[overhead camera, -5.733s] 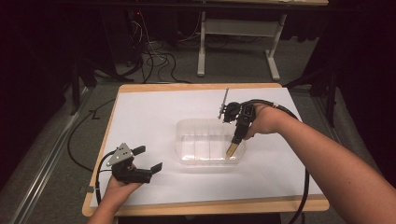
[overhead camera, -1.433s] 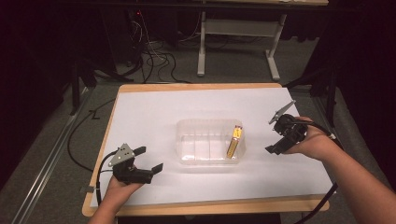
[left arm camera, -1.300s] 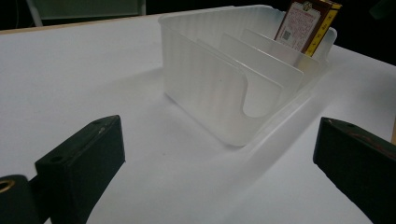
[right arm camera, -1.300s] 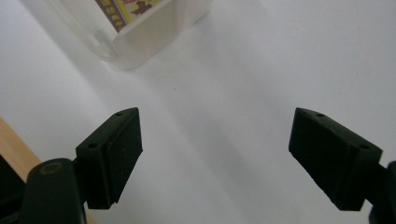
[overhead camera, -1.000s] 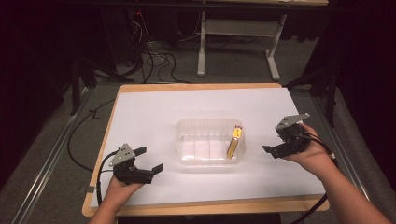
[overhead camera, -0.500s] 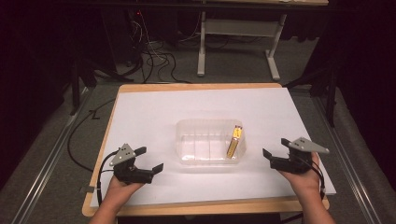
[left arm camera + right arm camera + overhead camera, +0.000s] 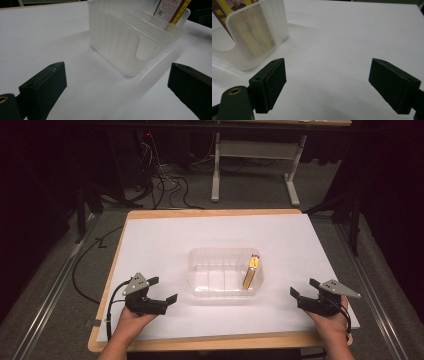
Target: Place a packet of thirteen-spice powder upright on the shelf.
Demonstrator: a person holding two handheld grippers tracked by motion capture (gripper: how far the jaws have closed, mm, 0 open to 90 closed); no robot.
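White paper covers the wooden table (image 7: 200,213) in the high view, and at its middle sits a clear, frosted plastic bin with rounded corners (image 7: 225,256). Inside, at the bin's right end, a slim yellow and brown packet (image 7: 250,272) leans tilted, its top toward the far side. The left gripper (image 7: 161,290) rests at the near left of the table and the right gripper (image 7: 301,291) at the near right, each held in a hand that comes up from the near edge. Both sit well apart from the bin, one on either side, jaws spread and pointing inward toward it; this reads as a resting pose, with nothing left to carry.

In the left gripper view, the two black jaws stand wide apart with only bare paper between them. The bin (image 7: 117,42) lies ahead and shows thin inner dividers with scooped cut-outs, which likely keep flat items upright in slots. The packet (image 7: 172,10) pokes above the rim at the far right corner.

In the right gripper view, the jaws are likewise wide apart and hold nothing. The bin's end wall (image 7: 257,32) stands at the upper left, near the left jaw but not touching it, and the packet (image 7: 249,32) shows blurred through the frosted plastic, apparently propped against that wall.
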